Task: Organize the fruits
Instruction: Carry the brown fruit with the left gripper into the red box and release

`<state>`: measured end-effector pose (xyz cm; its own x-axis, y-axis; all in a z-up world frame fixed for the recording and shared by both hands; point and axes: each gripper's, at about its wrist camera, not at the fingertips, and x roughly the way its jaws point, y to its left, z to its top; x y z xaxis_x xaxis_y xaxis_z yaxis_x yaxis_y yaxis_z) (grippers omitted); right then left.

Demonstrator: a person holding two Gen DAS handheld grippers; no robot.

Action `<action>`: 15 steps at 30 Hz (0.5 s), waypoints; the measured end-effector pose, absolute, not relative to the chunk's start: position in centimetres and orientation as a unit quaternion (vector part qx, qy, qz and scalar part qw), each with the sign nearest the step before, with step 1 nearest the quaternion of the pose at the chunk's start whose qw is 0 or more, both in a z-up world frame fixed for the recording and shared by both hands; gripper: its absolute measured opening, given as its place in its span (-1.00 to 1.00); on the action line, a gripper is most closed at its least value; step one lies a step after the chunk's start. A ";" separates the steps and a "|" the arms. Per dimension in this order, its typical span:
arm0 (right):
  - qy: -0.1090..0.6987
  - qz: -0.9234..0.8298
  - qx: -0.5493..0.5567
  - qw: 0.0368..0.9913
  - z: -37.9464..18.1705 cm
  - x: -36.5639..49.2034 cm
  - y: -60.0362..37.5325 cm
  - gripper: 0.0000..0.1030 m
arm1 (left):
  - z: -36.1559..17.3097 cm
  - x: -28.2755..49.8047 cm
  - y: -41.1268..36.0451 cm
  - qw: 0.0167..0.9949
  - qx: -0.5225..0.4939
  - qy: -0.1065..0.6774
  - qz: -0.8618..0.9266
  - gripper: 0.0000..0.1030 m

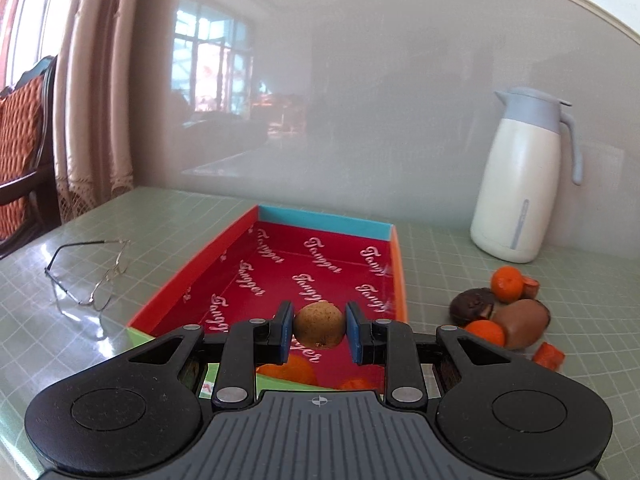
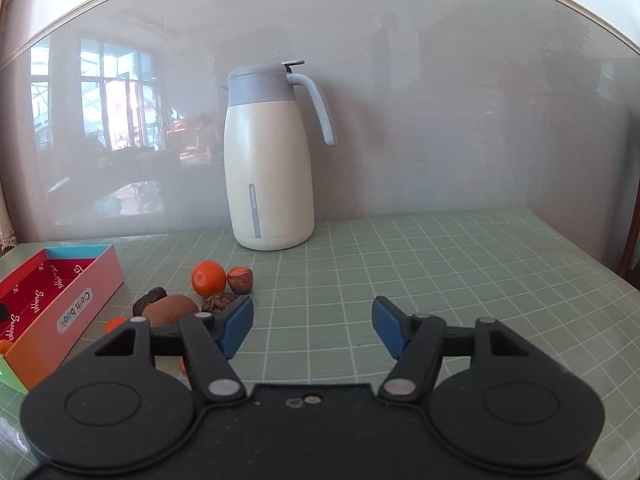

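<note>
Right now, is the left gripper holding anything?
Yes. The left gripper is shut on a small round brown fruit, its blue pads pressing both sides, above the red box.

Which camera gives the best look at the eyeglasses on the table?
The left wrist view. It shows the eyeglasses whole, lying on the green table left of the red box. The right wrist view does not show them at all.

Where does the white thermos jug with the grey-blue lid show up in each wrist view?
Left wrist: white thermos jug with grey-blue lid, far right, against the wall.
Right wrist: same jug, left of centre, straight ahead.
Shared landmark: red-lined cardboard box, to the jug's left in both.
</note>
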<state>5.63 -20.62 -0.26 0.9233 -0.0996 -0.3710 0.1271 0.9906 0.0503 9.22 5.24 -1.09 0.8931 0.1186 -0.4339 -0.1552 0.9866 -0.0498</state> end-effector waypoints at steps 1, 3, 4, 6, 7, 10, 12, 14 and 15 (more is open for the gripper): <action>0.188 -0.058 0.038 0.980 -0.3 5.6 -20.7 0.27 | -1.2 9.3 5.3 0.971 -0.043 0.225 0.071 -0.45; 0.187 -0.059 0.039 0.980 -0.3 5.6 -20.7 0.27 | -1.2 9.0 5.2 0.971 -0.040 0.224 0.073 -0.45; 0.186 -0.059 0.040 0.980 -0.3 5.6 -20.7 0.27 | -1.2 8.9 5.1 0.971 -0.037 0.223 0.073 -0.41; 0.187 -0.059 0.040 0.980 -0.3 5.6 -20.7 0.28 | -1.2 8.6 4.7 0.972 -0.029 0.220 0.075 0.25; 0.187 -0.058 0.040 0.980 -0.3 5.6 -20.7 0.28 | -1.0 8.3 4.6 0.974 -0.024 0.210 0.082 0.82; 0.187 -0.058 0.041 0.980 -0.3 5.5 -20.7 0.29 | -0.3 7.0 4.2 0.982 -0.021 0.170 0.084 1.00; 0.187 -0.057 0.043 0.980 -0.3 5.5 -20.8 0.30 | -0.4 6.8 3.9 0.982 -0.020 0.171 0.079 1.00; 0.187 -0.057 0.045 0.980 -0.4 5.5 -20.8 0.30 | -0.4 6.8 3.4 0.981 -0.005 0.174 0.082 1.00; 0.188 -0.056 0.045 0.980 -0.4 5.5 -20.8 0.30 | -0.4 6.9 3.2 0.981 0.001 0.177 0.082 1.00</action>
<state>5.53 -20.84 -0.39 0.9233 -0.0932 -0.3726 0.1270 0.9896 0.0671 6.89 3.16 -0.42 0.9237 0.1609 -0.3477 -0.1600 0.9866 0.0315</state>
